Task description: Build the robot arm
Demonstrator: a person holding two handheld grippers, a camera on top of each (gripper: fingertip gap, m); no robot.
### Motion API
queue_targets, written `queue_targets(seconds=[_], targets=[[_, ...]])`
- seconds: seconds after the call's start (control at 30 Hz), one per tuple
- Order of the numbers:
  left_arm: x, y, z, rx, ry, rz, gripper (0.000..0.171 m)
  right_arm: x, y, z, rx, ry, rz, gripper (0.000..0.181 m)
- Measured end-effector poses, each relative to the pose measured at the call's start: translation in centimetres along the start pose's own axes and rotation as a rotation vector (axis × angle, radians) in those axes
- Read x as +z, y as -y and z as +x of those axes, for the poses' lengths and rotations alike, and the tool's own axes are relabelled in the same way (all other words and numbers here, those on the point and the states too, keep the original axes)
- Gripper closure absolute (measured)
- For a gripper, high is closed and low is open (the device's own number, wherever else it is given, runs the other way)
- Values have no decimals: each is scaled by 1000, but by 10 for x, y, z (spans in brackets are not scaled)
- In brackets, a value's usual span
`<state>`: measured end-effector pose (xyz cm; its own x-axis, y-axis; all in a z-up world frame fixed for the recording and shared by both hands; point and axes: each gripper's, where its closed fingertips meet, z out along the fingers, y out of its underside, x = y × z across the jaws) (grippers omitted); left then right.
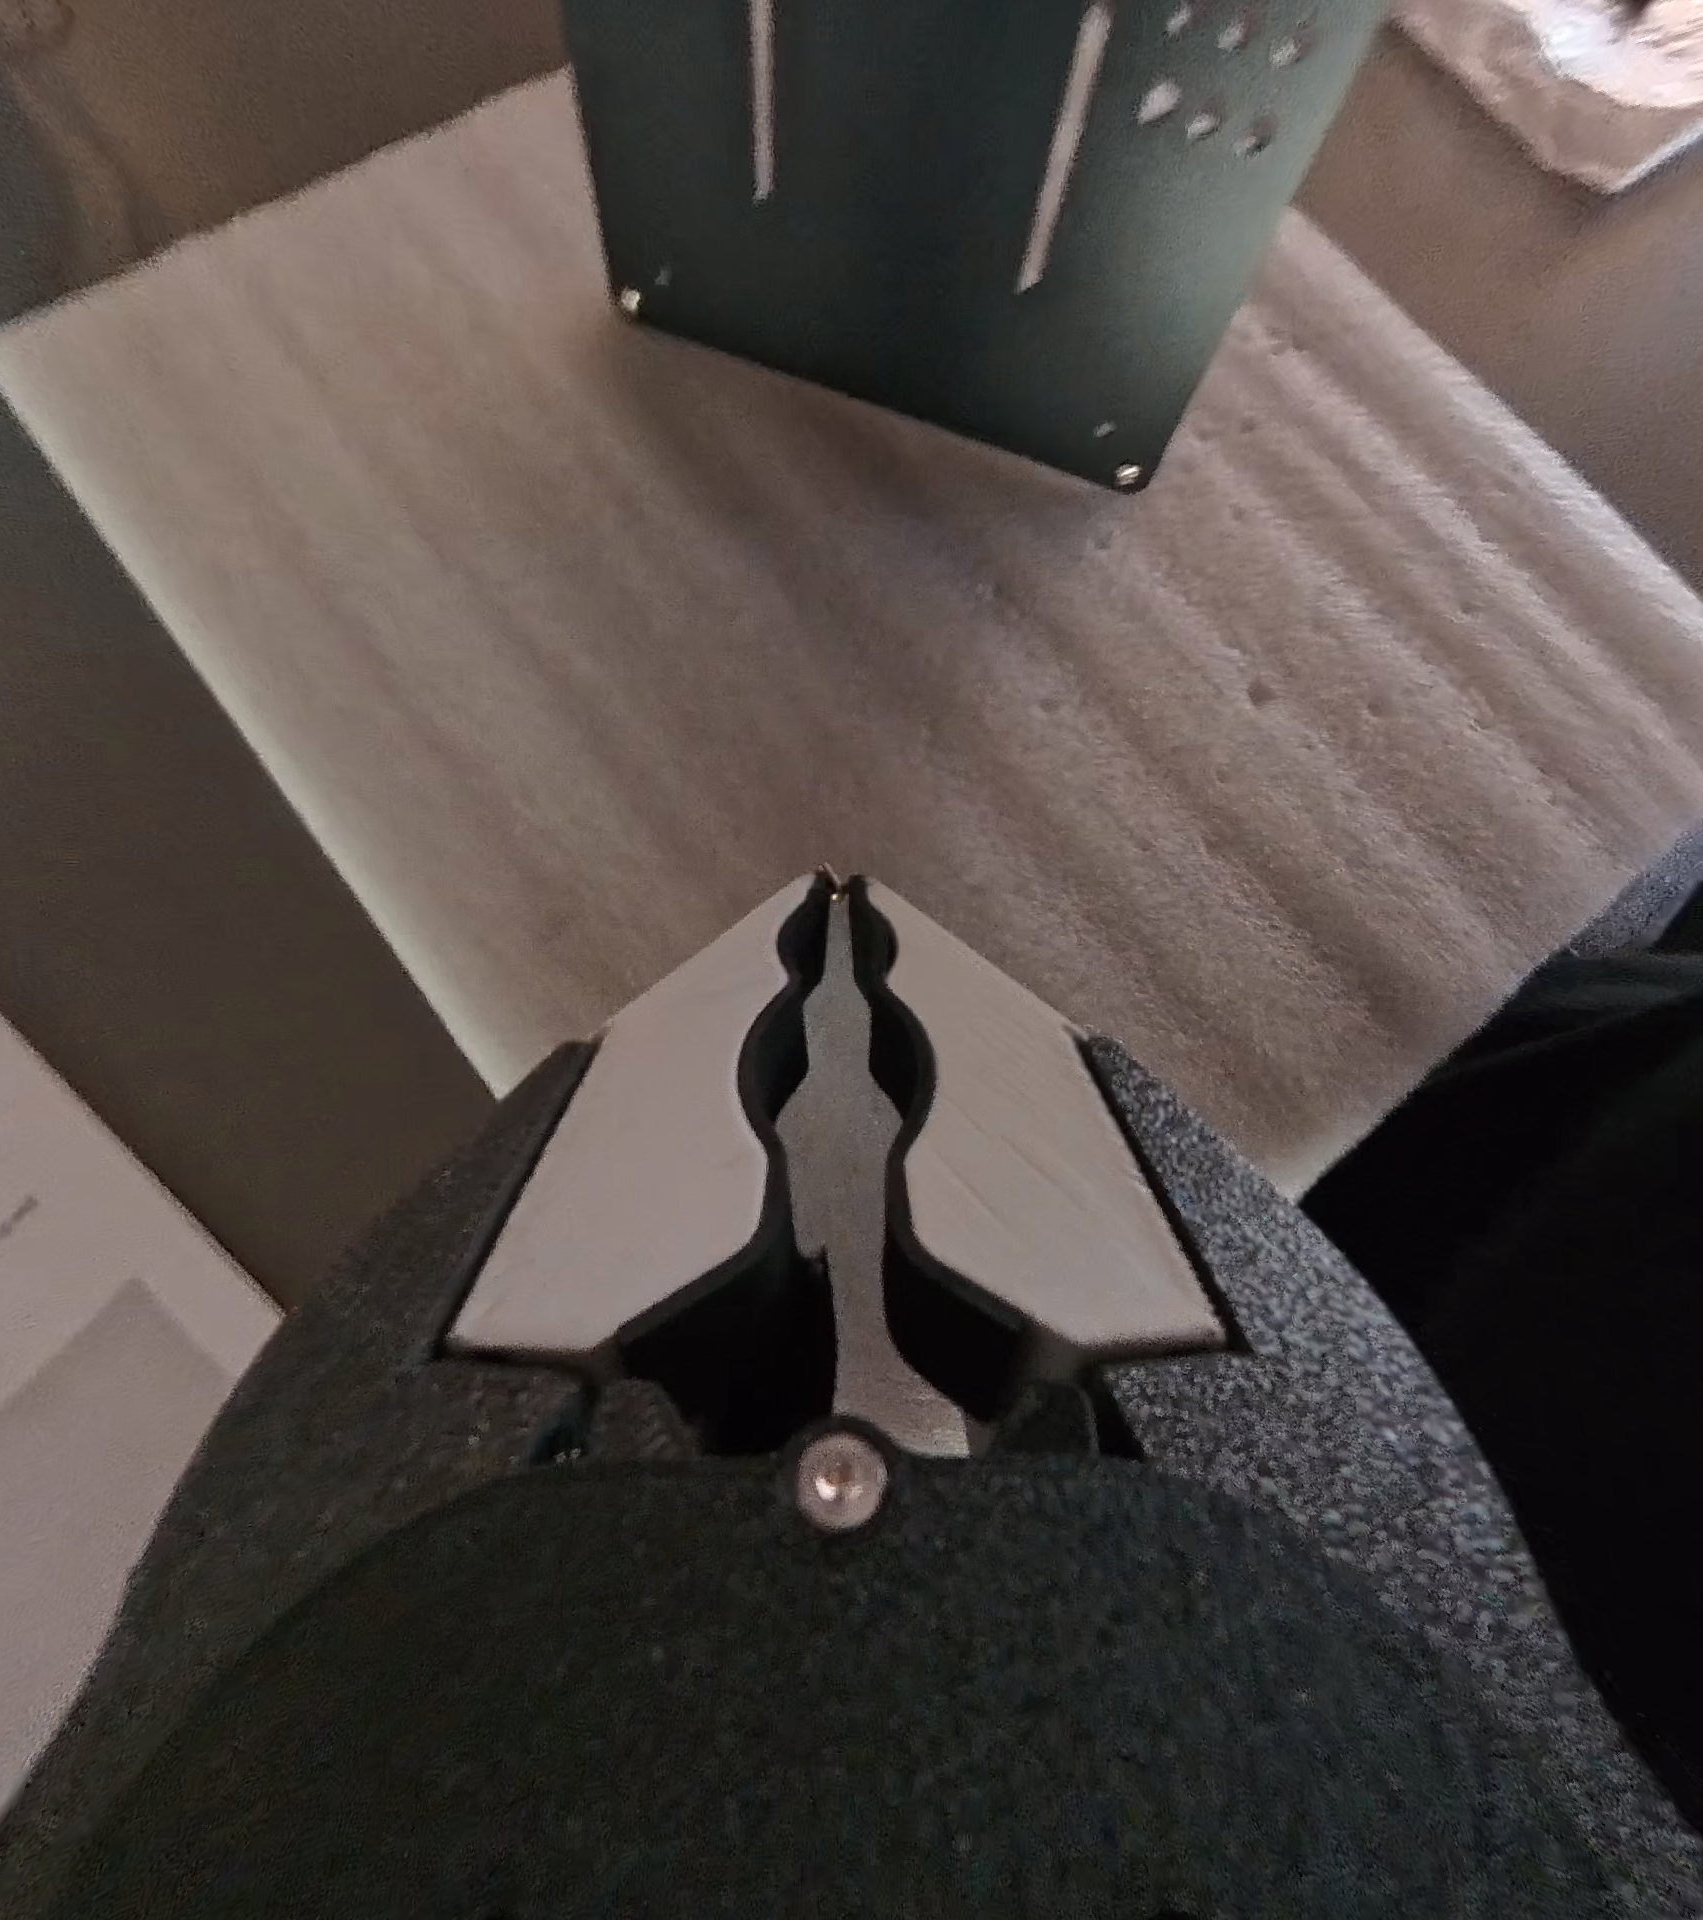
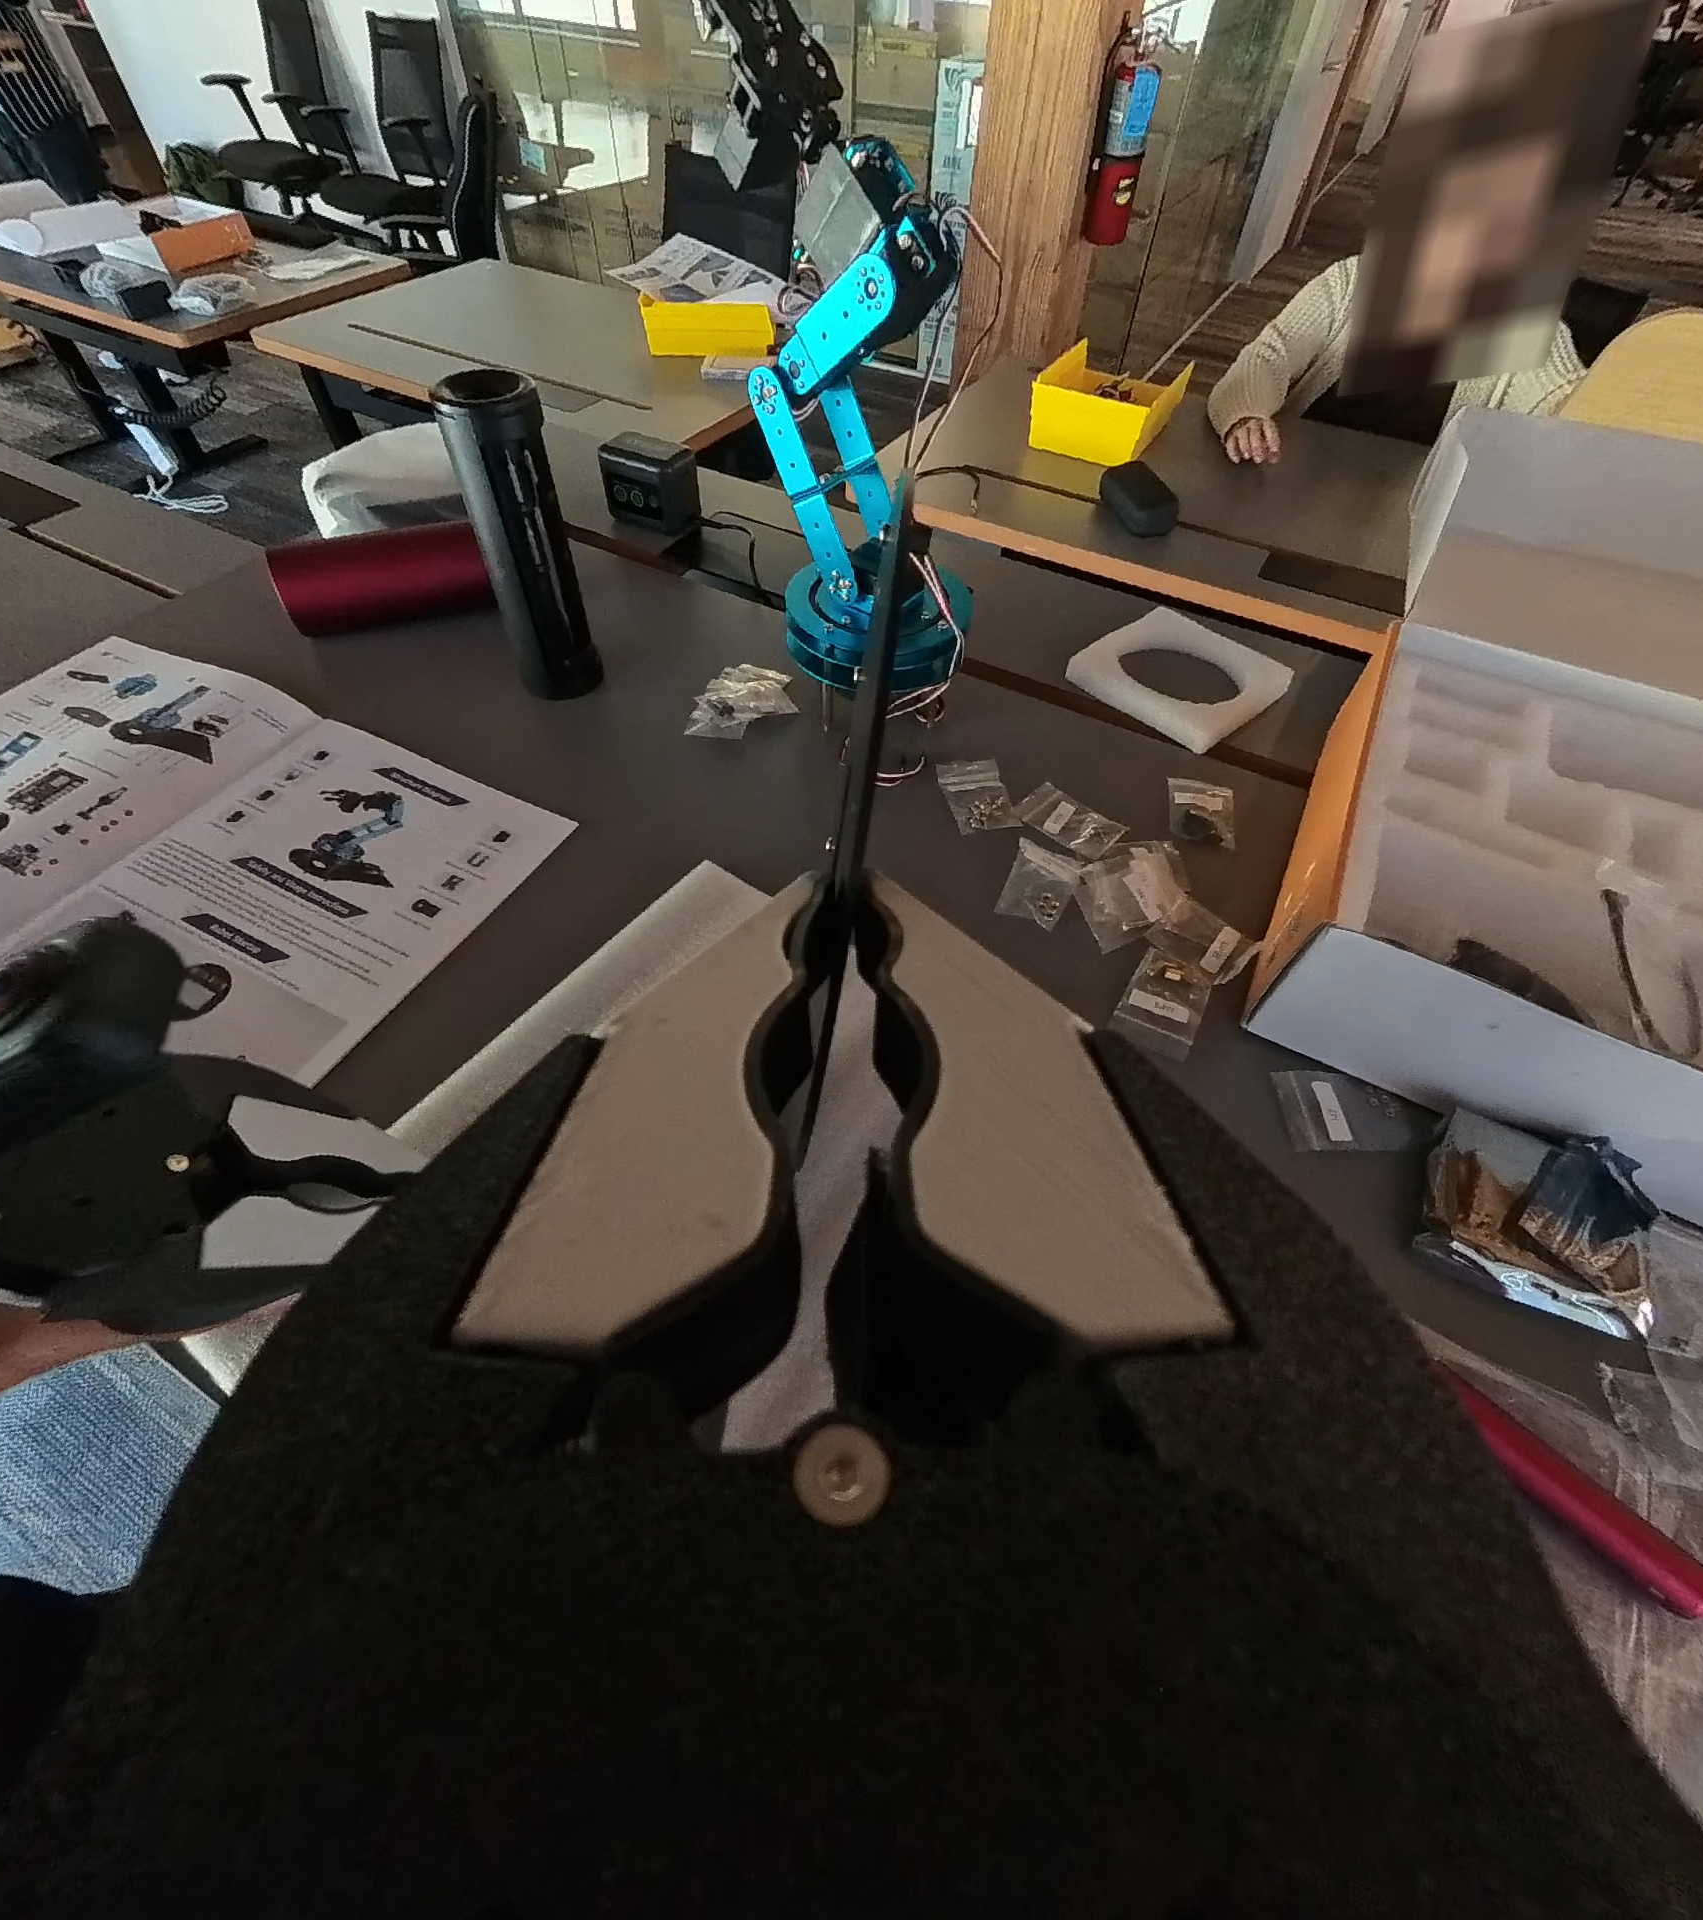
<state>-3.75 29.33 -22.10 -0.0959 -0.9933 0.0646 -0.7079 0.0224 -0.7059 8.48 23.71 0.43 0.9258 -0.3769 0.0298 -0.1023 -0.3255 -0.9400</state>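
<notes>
Because the dark metal plate (image 2: 861, 727) is pinched only by its lower edge, it stands tall and thin out of the right gripper (image 2: 842, 896), whose jaws are clamped on it. From this view the plate is seen edge-on, rising straight ahead of the fingertips. In the left wrist view its slotted, perforated face hangs ahead of and above the jaws, with a small screw (image 1: 1127, 473) in its near corner.

The left gripper (image 1: 839, 885) has its jaws pressed together, and a tiny metal piece (image 1: 831, 876) glints right at the tips; it is too small to name. Beneath and ahead of those jaws lies a white foam sheet (image 1: 618, 623), and a printed manual (image 1: 16, 1299) sits down to their left.

The likely trouble is slip. The plate could pivot in so narrow a grip if anything pushes on its upper part, and the speck at the left tips could pop out with a slight easing or a knock against the plate.

Beyond the right jaws stand a blue robot arm (image 2: 826, 416) and, to their right, small bags of hardware (image 2: 1086, 873) scattered on the grey table (image 2: 681, 769). A dropped piece could be lost among the bags.
</notes>
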Motion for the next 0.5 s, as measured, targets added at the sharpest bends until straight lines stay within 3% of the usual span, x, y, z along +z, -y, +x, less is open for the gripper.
queue_targets(seconds=[0.13,0.2,0.4,0.5], targets=[[-10,18,6,201,-95,62,168,0,0,-1,-5,1,0,180],[-23,43,10,299,-177,146,168,0,1,-2,-10,2,-2,180],[-88,192,2,561,-308,402,169,2,2,-9,-35,11,1,180],[-103,244,4,661,-367,414,168,3,4,-13,-44,12,6,180]])
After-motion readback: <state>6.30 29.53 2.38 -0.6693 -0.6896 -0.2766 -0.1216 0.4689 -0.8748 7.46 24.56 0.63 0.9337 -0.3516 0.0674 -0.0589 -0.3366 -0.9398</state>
